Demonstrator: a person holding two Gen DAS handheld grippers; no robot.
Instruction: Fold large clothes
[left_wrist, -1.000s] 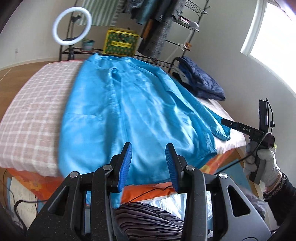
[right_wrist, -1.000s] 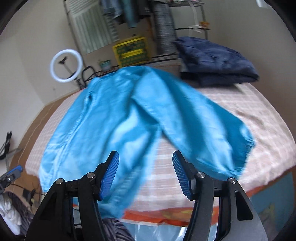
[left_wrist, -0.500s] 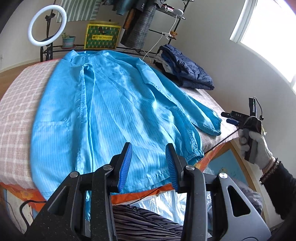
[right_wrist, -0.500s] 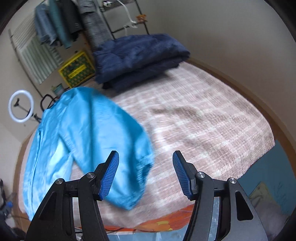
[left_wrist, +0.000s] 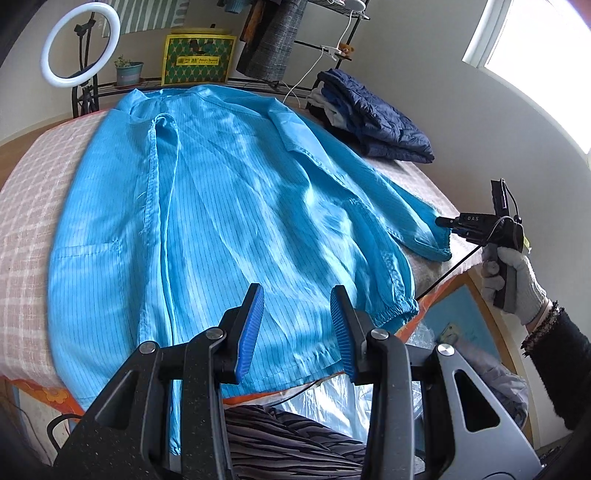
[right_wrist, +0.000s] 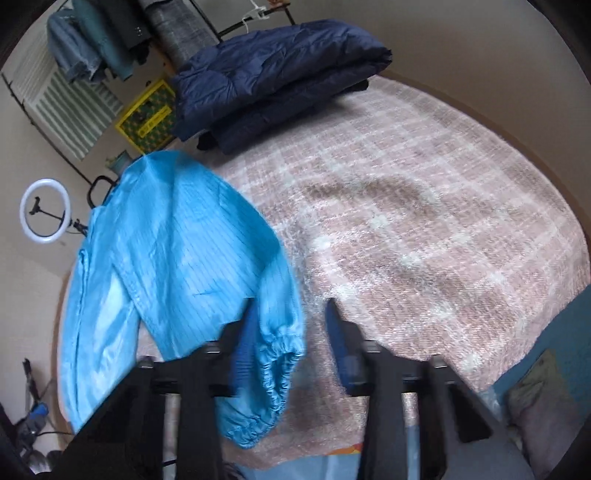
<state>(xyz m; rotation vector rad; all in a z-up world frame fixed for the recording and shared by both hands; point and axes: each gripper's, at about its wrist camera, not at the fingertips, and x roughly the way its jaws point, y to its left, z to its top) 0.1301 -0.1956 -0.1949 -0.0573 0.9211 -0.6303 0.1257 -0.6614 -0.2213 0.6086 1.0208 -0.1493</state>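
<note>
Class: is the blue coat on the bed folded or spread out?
Spread out: the blue coat lies flat on the bed, sleeve extended.

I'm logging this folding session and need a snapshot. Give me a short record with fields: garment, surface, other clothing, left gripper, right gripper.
garment: bright blue pinstriped coat spread flat, front up, hem at the near edge
surface: bed with pink checked blanket
other clothing: folded navy quilted jacket at the bed's far corner, apart from the coat
left gripper: jaws apart, above the coat's hem, holding nothing
right gripper: jaws closing; elastic sleeve cuff lies between its fingers, blurred
right hand: in a white knit glove, beside the bed
</note>
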